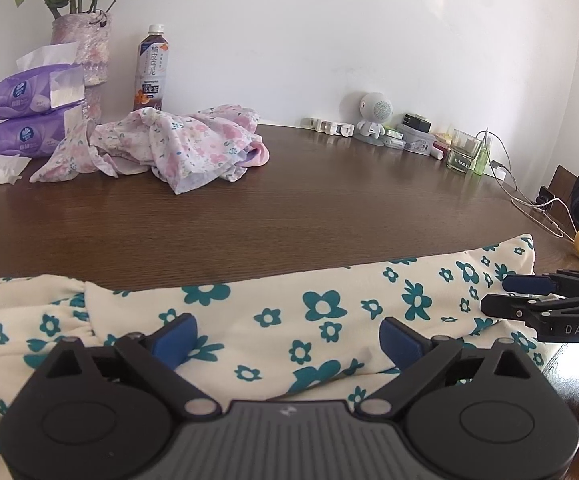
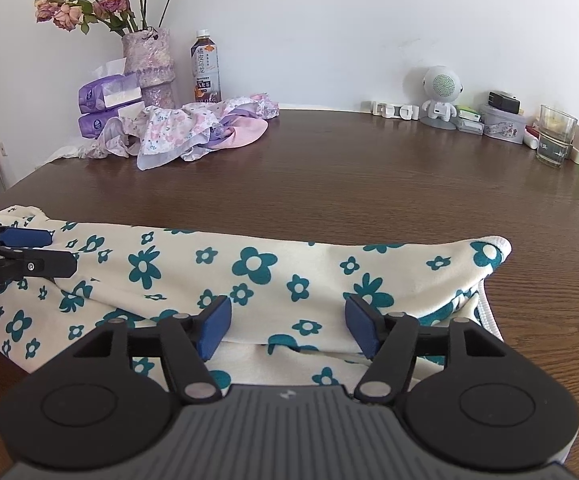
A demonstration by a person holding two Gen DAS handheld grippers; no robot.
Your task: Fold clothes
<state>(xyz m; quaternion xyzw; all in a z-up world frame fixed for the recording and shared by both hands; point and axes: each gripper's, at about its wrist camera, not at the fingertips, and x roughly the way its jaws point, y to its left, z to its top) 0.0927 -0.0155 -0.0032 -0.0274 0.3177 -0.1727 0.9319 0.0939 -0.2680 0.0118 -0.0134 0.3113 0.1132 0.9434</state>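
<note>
Both my left gripper (image 1: 288,338) and right gripper (image 2: 288,326) gape empty over the teal-flowered cream garment (image 2: 249,276); mid-fold, next pinch near edge.

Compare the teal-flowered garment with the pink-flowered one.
The teal garment lies spread along the near table edge under both open grippers; the pink garment sits crumpled at the far side by the vase. Teal has bold flowers on cream; pink has small pastel ones. Both are floral.

Soft matt cloth garment (image 2: 249,272), glossy wood-grain table (image 2: 369,184)
</note>
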